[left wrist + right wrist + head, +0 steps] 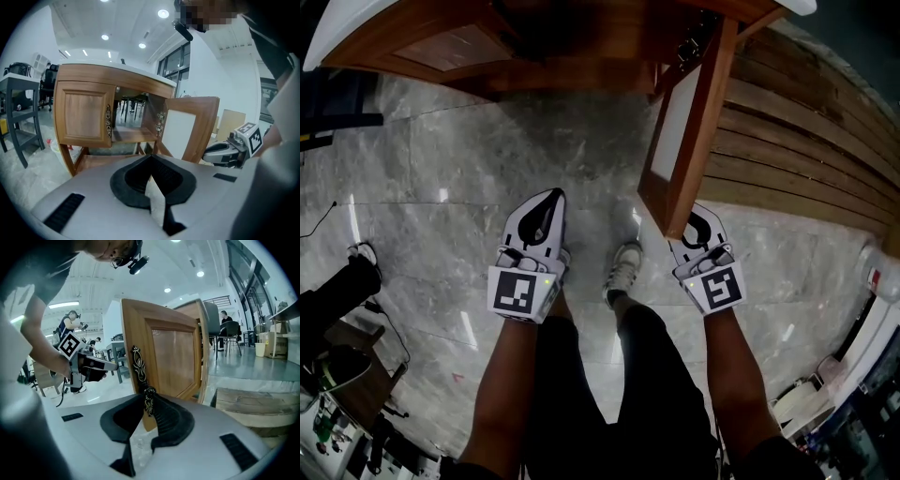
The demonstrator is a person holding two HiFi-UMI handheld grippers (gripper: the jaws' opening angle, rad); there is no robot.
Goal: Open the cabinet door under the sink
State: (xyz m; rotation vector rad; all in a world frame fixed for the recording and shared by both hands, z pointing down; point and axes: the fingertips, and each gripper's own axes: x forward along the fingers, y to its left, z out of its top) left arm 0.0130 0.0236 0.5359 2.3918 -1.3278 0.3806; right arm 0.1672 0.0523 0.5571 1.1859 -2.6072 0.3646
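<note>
The wooden sink cabinet stands ahead of me; its left door is closed. Its right door stands swung out toward me, its white inner face showing. My right gripper is shut on the lower end of that door's ornate metal handle, at the door's free edge. My left gripper hangs over the marble floor in front of the cabinet opening, jaws shut with nothing between them. The open compartment shows past its tip.
A slatted wooden platform lies to the right of the door. My shoe rests on the floor between the grippers. A grey table stands left of the cabinet. Other people are far off in the room.
</note>
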